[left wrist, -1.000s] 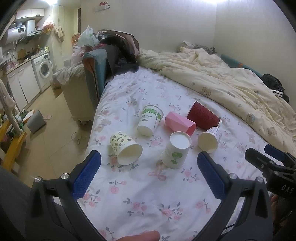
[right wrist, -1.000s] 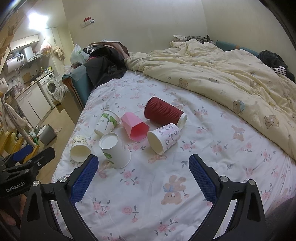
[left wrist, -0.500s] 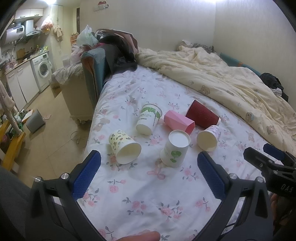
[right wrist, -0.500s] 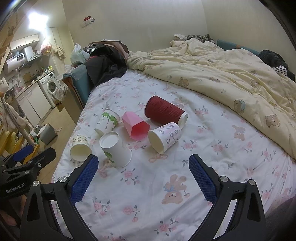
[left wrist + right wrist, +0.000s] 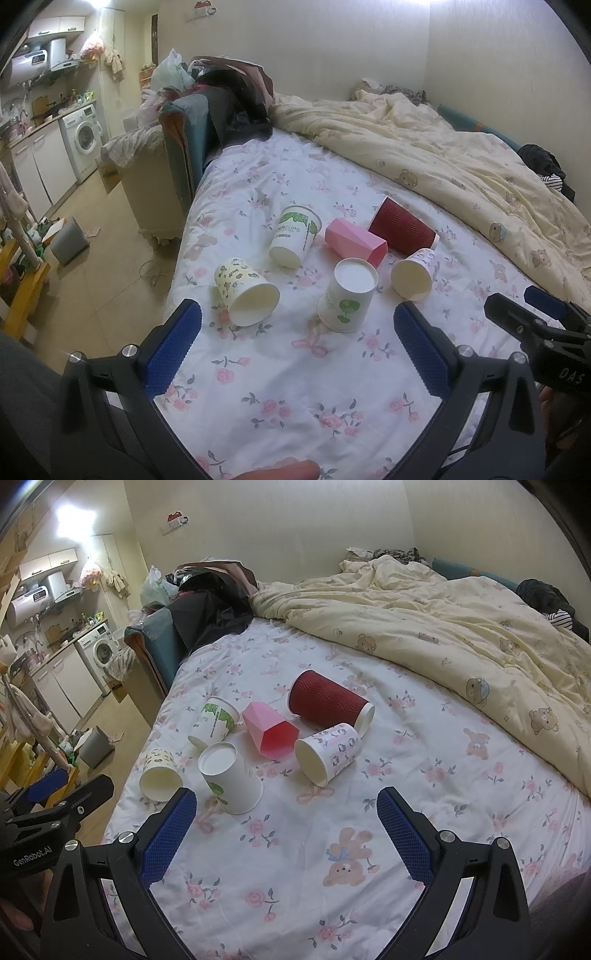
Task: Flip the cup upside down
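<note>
Cups everywhere on the floral bedsheet [image 5: 295, 387], six of them bunched mid-frame in both views. Only the white paper cup with a green sprout print [image 5: 347, 297] looks already upside down, base up. The rest lie on their sides: a cream patterned paper cup [image 5: 245, 291], a white cup with green lettering [image 5: 293, 236], a faceted pink plastic cup [image 5: 356, 242], a ribbed dark red cup [image 5: 402, 230] and a white cup with small animal prints [image 5: 328, 751].

All look empty as far as the open mouths show.

Left gripper [image 5: 295, 343] and right gripper [image 5: 286, 832] both hang at the bottom of frame, jaws spread wide, holding nothing. So I'd say it's the approach step; next is picking one tipped cup, closing on its wall, and rotating it mouth-down.
</note>
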Demonstrator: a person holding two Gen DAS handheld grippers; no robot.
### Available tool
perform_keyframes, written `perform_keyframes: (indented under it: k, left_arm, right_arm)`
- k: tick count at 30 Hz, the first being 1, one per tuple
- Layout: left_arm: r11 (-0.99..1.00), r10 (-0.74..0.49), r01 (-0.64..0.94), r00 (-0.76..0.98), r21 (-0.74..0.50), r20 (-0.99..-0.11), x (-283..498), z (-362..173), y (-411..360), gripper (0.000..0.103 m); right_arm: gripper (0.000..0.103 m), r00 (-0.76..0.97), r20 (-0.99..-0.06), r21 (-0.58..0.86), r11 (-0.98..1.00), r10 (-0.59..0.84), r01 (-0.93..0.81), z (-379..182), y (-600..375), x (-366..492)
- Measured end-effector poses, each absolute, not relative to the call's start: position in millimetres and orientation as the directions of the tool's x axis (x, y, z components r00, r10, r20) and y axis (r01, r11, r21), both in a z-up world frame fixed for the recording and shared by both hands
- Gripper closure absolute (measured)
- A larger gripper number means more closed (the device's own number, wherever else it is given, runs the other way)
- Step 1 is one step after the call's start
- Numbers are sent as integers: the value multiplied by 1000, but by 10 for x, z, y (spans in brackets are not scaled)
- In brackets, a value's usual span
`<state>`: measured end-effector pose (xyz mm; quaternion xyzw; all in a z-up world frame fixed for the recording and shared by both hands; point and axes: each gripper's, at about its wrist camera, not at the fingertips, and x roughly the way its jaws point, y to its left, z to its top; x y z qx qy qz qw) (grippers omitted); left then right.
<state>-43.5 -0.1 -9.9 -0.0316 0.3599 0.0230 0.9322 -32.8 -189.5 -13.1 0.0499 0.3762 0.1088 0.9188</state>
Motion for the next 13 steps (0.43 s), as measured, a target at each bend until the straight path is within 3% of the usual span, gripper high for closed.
perform_keyframes:
  k: [13]
  left_arm:
    - [997, 26, -65, 744, -34, -667, -433, -92, 1, 0]
  right_arm:
    - [3, 690, -684, 175, 971, 238, -161, -134, -1897, -322]
